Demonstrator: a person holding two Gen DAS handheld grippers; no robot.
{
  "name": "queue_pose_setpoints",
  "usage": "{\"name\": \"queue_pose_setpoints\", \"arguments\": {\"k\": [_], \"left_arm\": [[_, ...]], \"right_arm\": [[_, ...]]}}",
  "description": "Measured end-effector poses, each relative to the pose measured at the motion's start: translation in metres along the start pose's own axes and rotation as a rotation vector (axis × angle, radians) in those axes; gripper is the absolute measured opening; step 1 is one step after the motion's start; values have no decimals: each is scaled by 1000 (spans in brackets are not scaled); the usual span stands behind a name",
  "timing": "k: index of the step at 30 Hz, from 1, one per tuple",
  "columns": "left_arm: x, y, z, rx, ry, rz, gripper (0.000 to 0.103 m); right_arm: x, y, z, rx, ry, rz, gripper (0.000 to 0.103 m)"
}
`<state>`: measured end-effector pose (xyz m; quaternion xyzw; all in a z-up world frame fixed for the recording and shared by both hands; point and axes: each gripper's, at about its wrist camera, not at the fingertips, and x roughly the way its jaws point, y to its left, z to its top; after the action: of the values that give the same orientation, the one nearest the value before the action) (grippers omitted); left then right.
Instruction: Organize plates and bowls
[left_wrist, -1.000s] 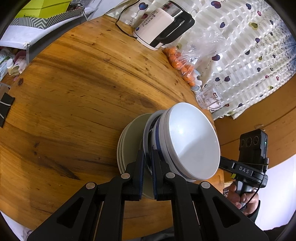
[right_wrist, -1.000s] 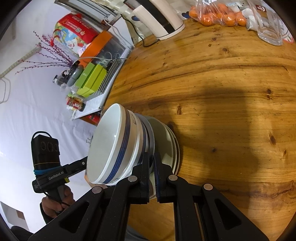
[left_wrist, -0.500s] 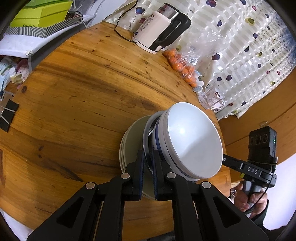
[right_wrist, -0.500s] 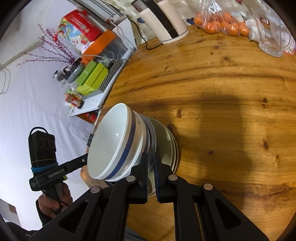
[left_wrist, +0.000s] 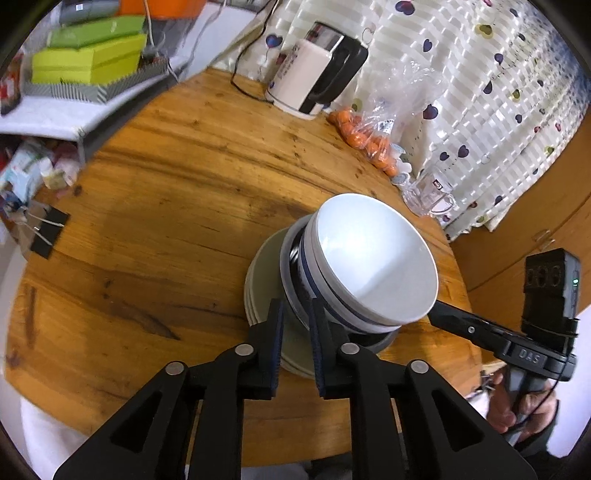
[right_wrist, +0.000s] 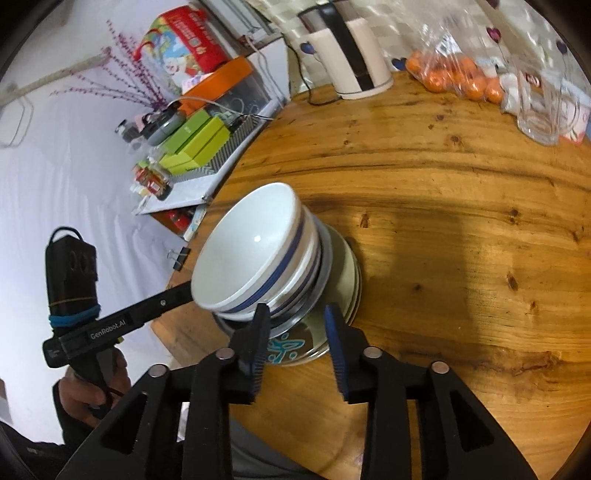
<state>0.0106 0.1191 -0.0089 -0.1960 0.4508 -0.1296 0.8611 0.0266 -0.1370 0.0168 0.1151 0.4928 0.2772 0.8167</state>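
Bowls (left_wrist: 373, 258), white with blue bands, sit nested on stacked plates (left_wrist: 264, 280) on the wooden bench (left_wrist: 155, 206), just ahead of both tools. Left tool (left_wrist: 295, 325) stands parted around the plates' rim; right tool (right_wrist: 293, 325) gapes wide before the stack, gripping nothing.

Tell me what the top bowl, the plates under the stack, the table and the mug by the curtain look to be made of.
Top bowl: glazed ceramic, probably; glossy white with a sharp highlight and a blue band.
Plates: likely glazed ceramic too, pale and smooth with thin rims.
Table: varnished wood; grain, knots and a soft sheen show.
Mug: clear glass, or possibly plastic; the curtain shows through it.
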Motion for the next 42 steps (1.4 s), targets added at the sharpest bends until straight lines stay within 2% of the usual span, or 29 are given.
{"name": "queue_pose_setpoints", "arguments": {"k": [9,17,27,35,42], "left_arm": [[-13,-25,-20,99,-45,89,19],[-12,-38,-31,156,-63,157,42],[-7,-39,-39,168,-61,220,42],[-4,-38,-42,153,-43,186,42],[-2,-40,-42,159,-41,198,42]], "right_arm": [[-6,25,-21,-103,-12,-55,45],[-5,37,-35,-161,-13,-122,53],[6,47,-41,-217,4,-173,58],[11,48,-43,-229,19,-187,59],[13,46,-43,-224,23,-184,59]]}}
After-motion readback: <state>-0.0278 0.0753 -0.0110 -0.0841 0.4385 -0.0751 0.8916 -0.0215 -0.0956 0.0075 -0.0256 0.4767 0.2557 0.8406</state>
